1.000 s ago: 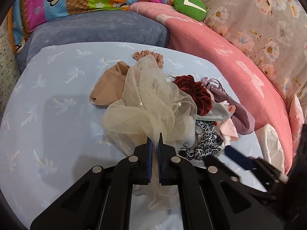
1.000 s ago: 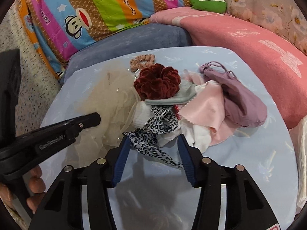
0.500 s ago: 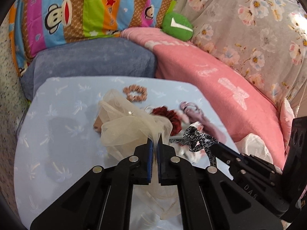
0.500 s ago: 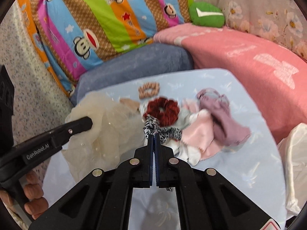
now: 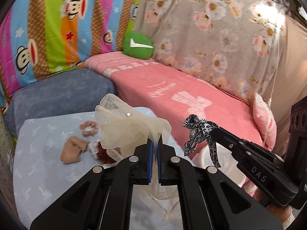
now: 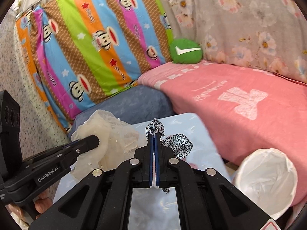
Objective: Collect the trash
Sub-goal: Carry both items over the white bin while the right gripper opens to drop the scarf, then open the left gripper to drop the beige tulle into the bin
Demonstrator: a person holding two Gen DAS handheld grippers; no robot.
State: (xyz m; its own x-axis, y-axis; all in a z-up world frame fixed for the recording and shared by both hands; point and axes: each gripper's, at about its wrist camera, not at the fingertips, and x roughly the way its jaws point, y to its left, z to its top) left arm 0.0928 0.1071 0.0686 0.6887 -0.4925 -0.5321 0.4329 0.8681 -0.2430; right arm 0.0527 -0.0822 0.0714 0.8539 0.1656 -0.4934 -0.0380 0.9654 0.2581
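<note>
My left gripper (image 5: 155, 140) is shut on a cream tulle cloth (image 5: 126, 126) that hangs in the air above the light blue table (image 5: 38, 153). My right gripper (image 6: 154, 135) is shut on a leopard-print scrunchie (image 6: 177, 143), also lifted; the left wrist view shows that scrunchie (image 5: 199, 132) dangling from the right gripper (image 5: 214, 131). The cream tulle cloth (image 6: 113, 134) and the left gripper (image 6: 94, 140) sit at left in the right wrist view. A white-lined bin (image 6: 266, 180) stands at lower right beside the table.
On the table lie a pink scrunchie (image 5: 88, 128), a tan cloth (image 5: 72, 151) and a dark red scrunchie (image 5: 104, 154). A pink blanket (image 5: 182, 95), a blue cushion (image 5: 57, 95), a striped monkey pillow (image 6: 92, 44) and a green pillow (image 6: 186, 51) surround it.
The right gripper shut on the leopard-print scrunchie. Both grippers rose from the table with their items, and the cloth pile has dropped low in both views.
</note>
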